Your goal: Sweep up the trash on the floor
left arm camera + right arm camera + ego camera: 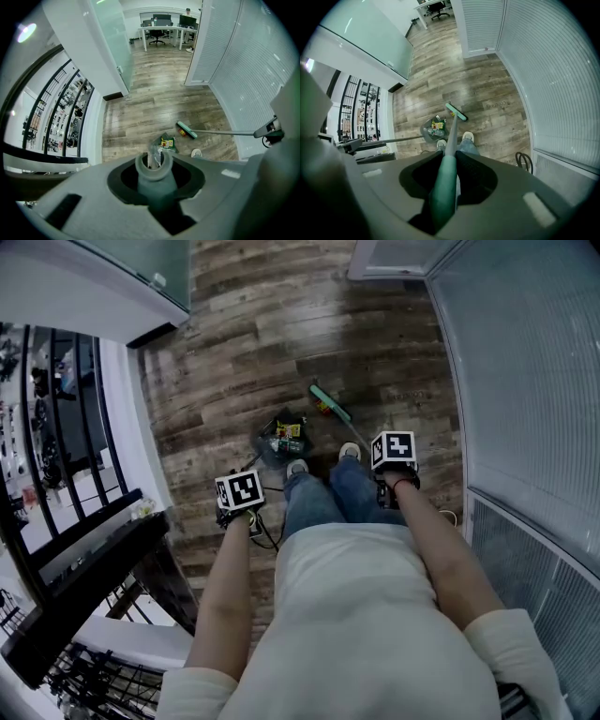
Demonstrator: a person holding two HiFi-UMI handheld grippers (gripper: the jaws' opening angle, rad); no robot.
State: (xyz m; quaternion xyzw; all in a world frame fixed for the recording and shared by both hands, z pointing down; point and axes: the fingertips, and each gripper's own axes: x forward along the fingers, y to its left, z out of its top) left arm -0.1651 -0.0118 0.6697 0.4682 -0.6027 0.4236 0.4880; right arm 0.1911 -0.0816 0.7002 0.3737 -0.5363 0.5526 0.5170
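Head view puts the dustpan [277, 439] on the wooden floor [234, 343] near the centre of the frame, just ahead of our shoes [297, 467]. Inside it lie a green-and-yellow wrapper [289, 430] and other crumpled trash. Our left gripper [153, 174] is clenched around the dustpan's grey handle [153, 161]. Our right gripper [444, 185] grasps the teal broom handle [451, 133]. Its brush head [330, 401] rests on the floor just right of the dustpan, with a small red scrap [322, 410] just beside it.
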